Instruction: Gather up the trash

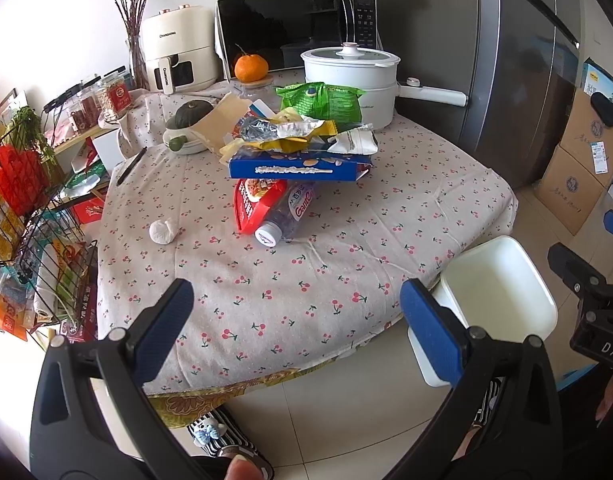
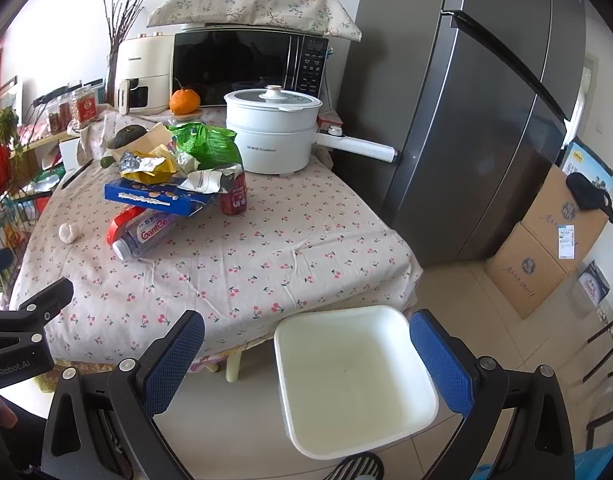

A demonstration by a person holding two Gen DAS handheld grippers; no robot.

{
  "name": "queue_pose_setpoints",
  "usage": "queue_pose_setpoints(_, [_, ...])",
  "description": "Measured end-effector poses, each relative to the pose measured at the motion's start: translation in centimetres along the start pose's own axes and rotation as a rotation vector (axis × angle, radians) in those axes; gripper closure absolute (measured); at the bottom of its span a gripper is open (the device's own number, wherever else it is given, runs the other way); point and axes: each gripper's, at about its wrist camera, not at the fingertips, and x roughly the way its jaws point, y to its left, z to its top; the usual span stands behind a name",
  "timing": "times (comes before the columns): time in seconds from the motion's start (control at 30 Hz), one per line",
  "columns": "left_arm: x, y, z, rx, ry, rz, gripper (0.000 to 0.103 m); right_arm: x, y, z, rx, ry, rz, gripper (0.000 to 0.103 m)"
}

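Observation:
A trash pile lies on the cherry-print tablecloth (image 1: 290, 280): a blue box (image 1: 294, 168), a red packet (image 1: 256, 200), a lying plastic bottle (image 1: 284, 216), crumpled wrappers (image 1: 290, 130), a green bag (image 1: 320, 100) and a white crumpled ball (image 1: 162, 232). The right wrist view also shows a red can (image 2: 234, 194) beside the blue box (image 2: 154, 196). A white empty bin (image 2: 350, 376) stands on the floor at the table's near right corner. My left gripper (image 1: 296, 326) is open over the table's near edge. My right gripper (image 2: 306, 356) is open above the bin.
A white electric pot (image 1: 350, 80), a microwave (image 1: 294, 28), an orange (image 1: 250, 68) and an air fryer (image 1: 178, 56) stand at the table's back. A wire rack (image 1: 30, 220) is on the left. A grey fridge (image 2: 486, 120) and cardboard boxes (image 2: 546, 248) are on the right.

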Motion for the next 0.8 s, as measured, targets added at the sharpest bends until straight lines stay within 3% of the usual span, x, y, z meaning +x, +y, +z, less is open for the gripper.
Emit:
queue_pose_setpoints(0.17, [0.2, 0.2, 0.4, 0.006, 0.002, -0.017, 0.001, -0.2, 0.3, 1.0, -0.043, -0.014, -0.002, 0.000])
queue_pose_setpoints(0.43, [1.9, 3.8, 3.3, -0.045, 0.070, -0.087, 0.001, 0.6, -0.4, 4.7, 0.000, 0.023, 0.098, 0.000])
queue_pose_setpoints(0.53, [3.4, 5.5, 4.5, -0.088, 0.090, -0.108, 0.001, 2.0, -0.4, 6.5, 0.003, 0.052, 0.108, 0.000])
queue_pose_setpoints(0.63, [5.2, 6.2, 5.8, -0.097, 0.103, -0.137, 0.001, 4.4, 0.0, 8.3, 0.007, 0.121, 0.171, 0.000])
queue_pose_setpoints(0.8, [7.9, 5.7, 8.1, -0.068, 0.065, -0.196, 0.001, 8.5, 1.2, 8.9, 0.002, 0.167, 0.224, 0.000])
